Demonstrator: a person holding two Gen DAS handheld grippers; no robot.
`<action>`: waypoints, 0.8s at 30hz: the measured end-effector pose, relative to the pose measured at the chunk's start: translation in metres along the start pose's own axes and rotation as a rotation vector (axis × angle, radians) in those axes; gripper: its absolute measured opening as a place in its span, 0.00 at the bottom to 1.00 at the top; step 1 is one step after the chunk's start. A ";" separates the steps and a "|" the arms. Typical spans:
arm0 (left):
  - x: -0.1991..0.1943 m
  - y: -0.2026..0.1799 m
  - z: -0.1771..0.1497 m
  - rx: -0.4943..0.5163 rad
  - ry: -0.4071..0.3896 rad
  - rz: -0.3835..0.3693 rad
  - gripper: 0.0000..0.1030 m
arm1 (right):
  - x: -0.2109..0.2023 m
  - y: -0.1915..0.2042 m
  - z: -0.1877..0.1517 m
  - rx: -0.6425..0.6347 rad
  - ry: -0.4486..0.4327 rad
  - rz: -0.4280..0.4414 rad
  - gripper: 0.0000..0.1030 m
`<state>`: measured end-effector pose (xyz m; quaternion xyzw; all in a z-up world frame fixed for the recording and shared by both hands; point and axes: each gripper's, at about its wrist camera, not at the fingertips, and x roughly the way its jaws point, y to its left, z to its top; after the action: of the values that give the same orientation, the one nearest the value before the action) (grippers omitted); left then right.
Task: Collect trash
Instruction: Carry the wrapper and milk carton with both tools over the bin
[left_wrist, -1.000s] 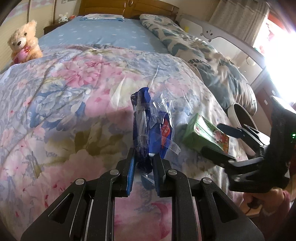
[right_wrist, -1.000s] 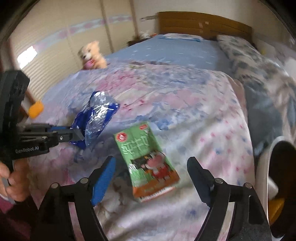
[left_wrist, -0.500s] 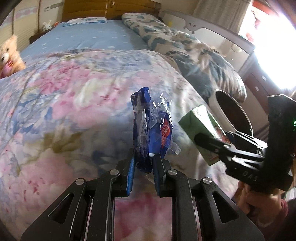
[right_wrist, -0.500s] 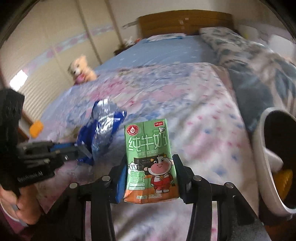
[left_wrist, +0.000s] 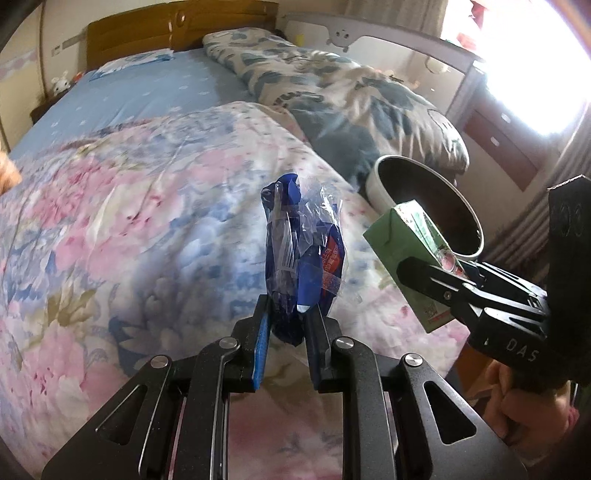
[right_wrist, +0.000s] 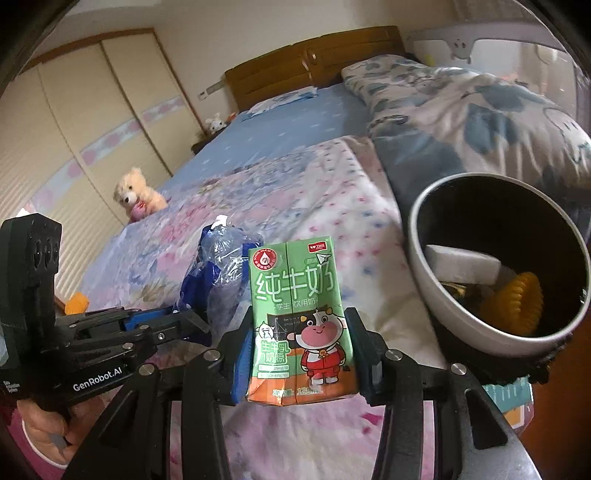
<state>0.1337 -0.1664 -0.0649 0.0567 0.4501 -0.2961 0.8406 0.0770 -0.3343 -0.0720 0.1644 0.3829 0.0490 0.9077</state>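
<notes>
Your left hand-held gripper (left_wrist: 287, 334) pinches a crumpled blue wrapper (left_wrist: 301, 254) above the floral quilt (left_wrist: 129, 221). Your right hand-held gripper (right_wrist: 301, 354) clamps a green milk carton (right_wrist: 299, 325) upright, near the trash bin (right_wrist: 417, 258) on the right.

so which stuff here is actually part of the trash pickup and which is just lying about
Part of the job:
- blue plastic wrapper, clamped in the left gripper
- green milk carton, clamped in the right gripper
- trash bin beside the bed, already holding some rubbish

Just lying about:
- teddy bear
- floral quilt
- folded grey-blue duvet
- small white bunny toy
</notes>
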 end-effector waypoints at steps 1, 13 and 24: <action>0.000 -0.004 0.001 0.007 0.001 -0.001 0.16 | -0.002 -0.002 0.000 0.005 -0.005 0.000 0.44; 0.009 -0.044 0.009 0.084 0.007 -0.007 0.16 | -0.031 -0.037 -0.003 0.092 -0.054 -0.044 0.44; 0.012 -0.076 0.014 0.144 0.004 -0.017 0.16 | -0.051 -0.063 -0.007 0.147 -0.085 -0.074 0.44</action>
<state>0.1070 -0.2391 -0.0526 0.1137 0.4297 -0.3348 0.8309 0.0339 -0.4028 -0.0634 0.2181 0.3526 -0.0199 0.9098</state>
